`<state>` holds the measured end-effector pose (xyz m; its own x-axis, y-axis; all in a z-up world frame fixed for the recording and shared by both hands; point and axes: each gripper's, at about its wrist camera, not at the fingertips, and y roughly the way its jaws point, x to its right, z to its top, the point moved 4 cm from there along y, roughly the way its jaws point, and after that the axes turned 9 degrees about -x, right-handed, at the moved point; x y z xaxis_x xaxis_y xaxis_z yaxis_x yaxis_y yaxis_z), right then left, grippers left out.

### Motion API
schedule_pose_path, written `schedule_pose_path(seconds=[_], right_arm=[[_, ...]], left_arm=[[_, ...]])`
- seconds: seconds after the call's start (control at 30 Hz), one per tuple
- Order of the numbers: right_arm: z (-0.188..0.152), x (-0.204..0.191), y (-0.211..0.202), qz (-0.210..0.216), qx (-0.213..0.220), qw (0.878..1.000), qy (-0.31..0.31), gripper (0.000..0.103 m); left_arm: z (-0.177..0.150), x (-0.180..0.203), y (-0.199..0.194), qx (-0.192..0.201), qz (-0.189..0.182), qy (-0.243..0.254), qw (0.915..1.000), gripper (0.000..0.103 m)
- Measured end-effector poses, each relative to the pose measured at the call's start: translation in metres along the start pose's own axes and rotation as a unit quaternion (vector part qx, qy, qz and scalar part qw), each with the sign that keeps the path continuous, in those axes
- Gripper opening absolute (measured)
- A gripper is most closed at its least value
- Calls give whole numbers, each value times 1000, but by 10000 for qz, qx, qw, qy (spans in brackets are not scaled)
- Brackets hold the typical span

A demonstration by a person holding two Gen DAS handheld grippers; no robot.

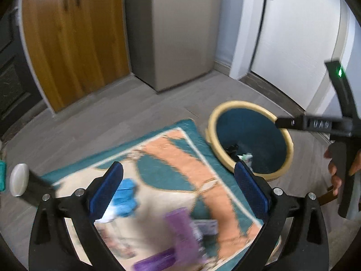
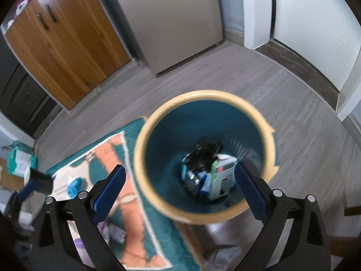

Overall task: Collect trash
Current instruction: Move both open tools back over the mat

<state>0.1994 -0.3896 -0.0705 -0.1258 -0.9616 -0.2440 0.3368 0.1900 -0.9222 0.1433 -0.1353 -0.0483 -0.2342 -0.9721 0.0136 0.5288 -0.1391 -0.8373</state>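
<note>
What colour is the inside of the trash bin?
Dark teal blue inside the trash bin, with a pale yellow rim. The right wrist view shows it best.

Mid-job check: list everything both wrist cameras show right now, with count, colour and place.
bin: one, teal with yellow rim, on the floor beside the rug
binned trash: a pile, black, white and blue, at the bin's bottom
rug: one, teal, orange and cream, on the floor
blue wrapper: one, on the rug
purple items: blurred, count unclear, on the rug
cabinet: one, wooden, by the wall
fridge: one, beige, beside the cabinet
left hand-held gripper: open, empty, over the rug
right hand-held gripper: open, empty, over the bin
</note>
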Motion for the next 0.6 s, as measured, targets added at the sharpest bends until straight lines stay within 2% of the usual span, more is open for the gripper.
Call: schedule_pose_path(seconds=[0.2, 0.37, 0.6], right_arm=[[-24, -40, -8, 436, -124, 9989, -87, 97], [-49, -82, 1, 317, -299, 9971, -617, 97], [-78, -116, 23, 190, -612, 9941, -880, 97]], left_arm=[[-23, -57, -49, 118, 394, -413, 9983, 97], [-46, -91, -69, 104, 562, -718, 9958, 97], [-73, -126, -71, -91, 785, -888, 9929, 97]])
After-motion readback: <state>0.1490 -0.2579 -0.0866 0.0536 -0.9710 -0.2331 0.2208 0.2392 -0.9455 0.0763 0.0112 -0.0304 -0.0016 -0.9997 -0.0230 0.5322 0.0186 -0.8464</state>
